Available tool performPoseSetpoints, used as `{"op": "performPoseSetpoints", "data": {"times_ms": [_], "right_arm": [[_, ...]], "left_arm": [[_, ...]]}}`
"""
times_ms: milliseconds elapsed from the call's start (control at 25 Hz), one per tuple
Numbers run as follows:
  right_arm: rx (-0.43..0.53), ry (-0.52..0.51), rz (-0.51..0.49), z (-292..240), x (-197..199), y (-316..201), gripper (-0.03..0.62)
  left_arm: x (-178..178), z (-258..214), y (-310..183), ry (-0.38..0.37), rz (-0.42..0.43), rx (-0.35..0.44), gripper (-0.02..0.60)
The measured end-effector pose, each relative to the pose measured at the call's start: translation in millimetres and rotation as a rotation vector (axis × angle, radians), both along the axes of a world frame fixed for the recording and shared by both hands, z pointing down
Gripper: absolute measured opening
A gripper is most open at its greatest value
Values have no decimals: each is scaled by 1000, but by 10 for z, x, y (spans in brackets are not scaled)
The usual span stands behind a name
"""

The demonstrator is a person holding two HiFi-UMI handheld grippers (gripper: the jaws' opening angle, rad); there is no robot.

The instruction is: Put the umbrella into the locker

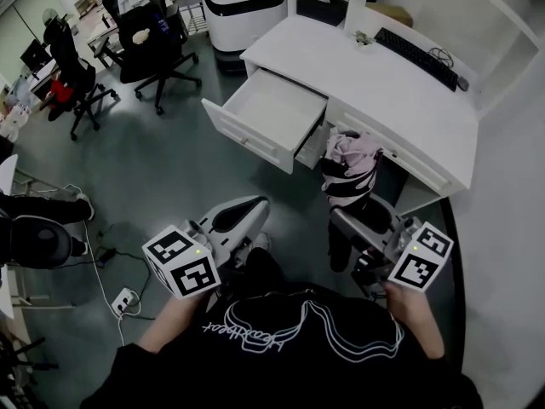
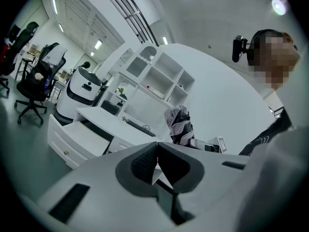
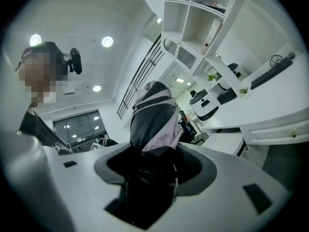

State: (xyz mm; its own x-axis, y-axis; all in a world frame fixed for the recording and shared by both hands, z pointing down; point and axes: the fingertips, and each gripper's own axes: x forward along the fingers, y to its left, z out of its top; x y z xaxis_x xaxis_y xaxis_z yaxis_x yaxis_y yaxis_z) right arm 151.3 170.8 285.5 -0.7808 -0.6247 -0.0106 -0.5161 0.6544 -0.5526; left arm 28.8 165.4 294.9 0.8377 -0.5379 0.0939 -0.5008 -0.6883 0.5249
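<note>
A folded umbrella (image 1: 349,170) in pink, black and white stands upright in my right gripper (image 1: 353,225), just in front of the white desk. In the right gripper view the jaws press on the umbrella (image 3: 152,124) near its dark lower end. My left gripper (image 1: 238,217) is held beside it to the left, with its pads (image 2: 145,162) touching and nothing between them. The umbrella (image 2: 179,125) also shows from the left gripper view, to the right of the desk. No locker is recognisable in any view.
A white desk (image 1: 400,100) with a hutch has one drawer (image 1: 268,118) pulled open toward me. A keyboard (image 1: 417,56) lies on it. Office chairs (image 1: 157,45) and a white machine (image 1: 243,7) stand behind on the grey floor. A power strip (image 1: 123,301) lies at the lower left.
</note>
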Motion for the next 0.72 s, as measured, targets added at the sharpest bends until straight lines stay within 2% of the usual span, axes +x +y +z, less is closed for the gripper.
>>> {"op": "performPoseSetpoints", "data": {"times_ms": [320, 480, 720], "right_arm": [[-97, 15, 50, 195, -351, -976, 250], [-106, 15, 82, 231, -513, -1503, 250], [-133, 56, 135, 369, -676, -1972, 250]], "left_arm": [[-306, 168, -1042, 1, 73, -77, 6], [-469, 243, -1588, -5, 99, -100, 5], [-652, 453, -2013, -28, 146, -121, 6]]}}
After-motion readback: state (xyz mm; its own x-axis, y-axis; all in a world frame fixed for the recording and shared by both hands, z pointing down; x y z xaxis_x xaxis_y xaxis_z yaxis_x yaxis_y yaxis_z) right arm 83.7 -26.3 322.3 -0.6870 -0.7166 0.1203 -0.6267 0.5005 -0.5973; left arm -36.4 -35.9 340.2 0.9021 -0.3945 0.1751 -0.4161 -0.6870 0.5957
